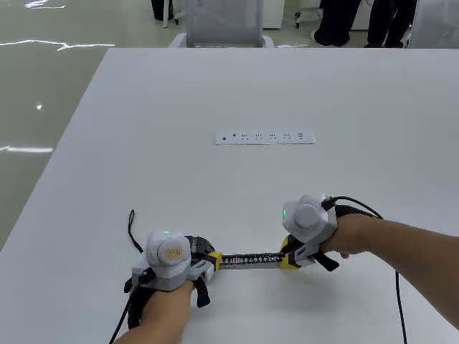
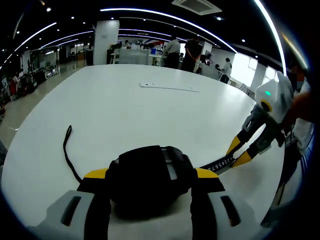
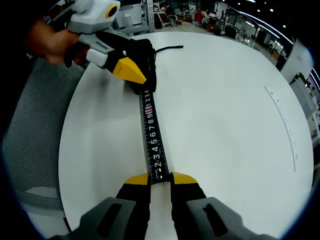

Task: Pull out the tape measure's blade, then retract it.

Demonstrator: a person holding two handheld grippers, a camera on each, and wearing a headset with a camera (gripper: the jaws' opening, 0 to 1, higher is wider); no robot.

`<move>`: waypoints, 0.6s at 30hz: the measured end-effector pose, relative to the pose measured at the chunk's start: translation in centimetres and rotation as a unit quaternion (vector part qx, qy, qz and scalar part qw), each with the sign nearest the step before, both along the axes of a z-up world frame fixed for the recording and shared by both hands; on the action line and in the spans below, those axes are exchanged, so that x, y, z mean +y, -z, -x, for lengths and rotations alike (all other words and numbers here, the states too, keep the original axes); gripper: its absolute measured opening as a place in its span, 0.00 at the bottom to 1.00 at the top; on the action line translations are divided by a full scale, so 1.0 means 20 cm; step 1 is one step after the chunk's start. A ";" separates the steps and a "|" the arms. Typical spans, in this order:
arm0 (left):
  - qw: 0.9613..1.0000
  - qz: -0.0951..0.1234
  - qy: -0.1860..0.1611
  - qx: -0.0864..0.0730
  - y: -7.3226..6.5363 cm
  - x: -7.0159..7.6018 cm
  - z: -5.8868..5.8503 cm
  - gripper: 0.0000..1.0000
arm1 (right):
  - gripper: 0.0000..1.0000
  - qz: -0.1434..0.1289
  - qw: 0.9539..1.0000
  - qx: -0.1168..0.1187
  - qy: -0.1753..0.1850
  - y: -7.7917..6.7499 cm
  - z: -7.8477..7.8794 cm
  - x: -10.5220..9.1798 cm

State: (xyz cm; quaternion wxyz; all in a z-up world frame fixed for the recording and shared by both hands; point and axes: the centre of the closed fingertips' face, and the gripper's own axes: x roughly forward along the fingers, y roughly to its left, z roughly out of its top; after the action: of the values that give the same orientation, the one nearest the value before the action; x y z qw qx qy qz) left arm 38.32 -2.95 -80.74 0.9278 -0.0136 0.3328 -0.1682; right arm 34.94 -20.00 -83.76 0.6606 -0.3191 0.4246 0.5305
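Right gripper (image 3: 161,177): jaws clenched on the tip end of the blade (image 3: 150,132), at bottom centre of the right gripper view. The yellow tips sit on either side of the tape with no gap visible.

The blade runs straight up the frame from there, flat on the table, printed scale facing up. It ends at the tape measure case (image 3: 144,54) in the upper left of that view.

Left gripper (image 2: 151,174): clamped around the black case, one yellow tip on each flank, low centre of the left gripper view. The case rests on the white table (image 1: 215,93).

In the head view both grippers are along the bottom edge, left one at lower left of centre, right one at lower right of centre. A short run of blade bridges them.

The case's black wrist strap (image 2: 67,150) trails loose on the table, left of centre in the left gripper view. A white power strip (image 1: 264,137) sits mid-frame in the head view, well apart from the work.

Status, my read: the pull-out is underway or about done, with a short length exposed and the blade looking taut and straight. Retraction is not yet done. What's left is feeding the tip back to the case mouth under control, then letting go of the tip.
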 end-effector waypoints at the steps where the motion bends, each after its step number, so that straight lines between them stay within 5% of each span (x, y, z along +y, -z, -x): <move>1: 1.000 0.000 0.000 0.000 0.00 0.00 0.00 0.61 | 0.14 0.000 1.000 0.000 0.000 0.00 0.00 0.00; 18: 1.000 0.003 -0.002 0.000 0.00 0.00 0.00 0.61 | 0.14 0.000 1.000 0.001 -0.002 0.00 -0.01 0.03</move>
State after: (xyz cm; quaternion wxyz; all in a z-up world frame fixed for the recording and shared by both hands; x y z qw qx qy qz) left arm 38.33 -2.90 -80.75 0.9280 -0.0166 0.3324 -0.1676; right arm 35.09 -19.37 -83.78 0.6592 -0.3197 0.4241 0.5324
